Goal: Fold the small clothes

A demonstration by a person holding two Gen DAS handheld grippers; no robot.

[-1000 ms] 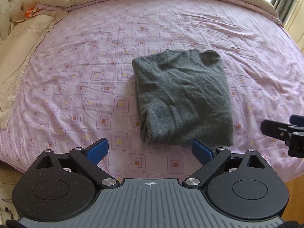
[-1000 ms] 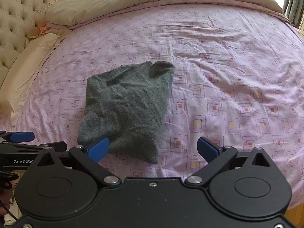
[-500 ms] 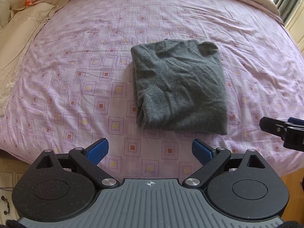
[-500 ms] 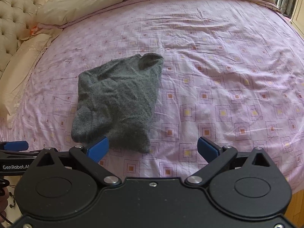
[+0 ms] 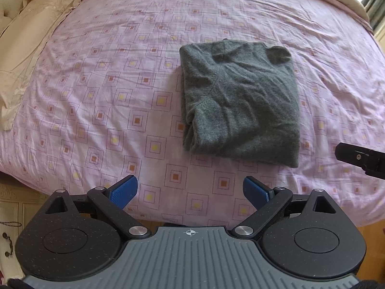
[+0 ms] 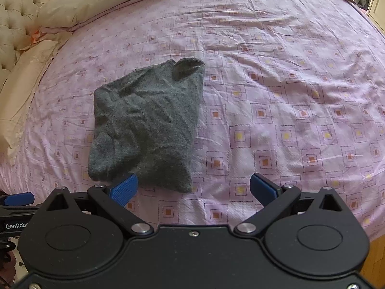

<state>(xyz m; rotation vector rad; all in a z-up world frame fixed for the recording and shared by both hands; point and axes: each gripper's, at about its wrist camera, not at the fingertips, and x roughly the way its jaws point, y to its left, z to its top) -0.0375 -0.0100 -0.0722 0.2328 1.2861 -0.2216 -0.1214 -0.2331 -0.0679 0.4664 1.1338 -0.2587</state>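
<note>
A folded grey knit garment lies flat on the pink patterned bedsheet, its neck opening at the far right corner. My left gripper hangs open above the sheet near the bed's front edge, short of the garment, nothing between its blue pads. In the right wrist view the same garment lies left of centre. My right gripper is open and empty; its left pad overlaps the garment's near edge in the picture. The right gripper's black finger shows at the left view's right edge.
Beige pillows and a tufted headboard line the left side. A cream duvet is bunched along the far edge. Wooden floor shows past the bed's near right corner. The left gripper's blue tip appears at the right view's left edge.
Both grippers have drawn back from the garment and risen a little; it now lies farther from the pads. Garment itself has not moved. Both stay open.
</note>
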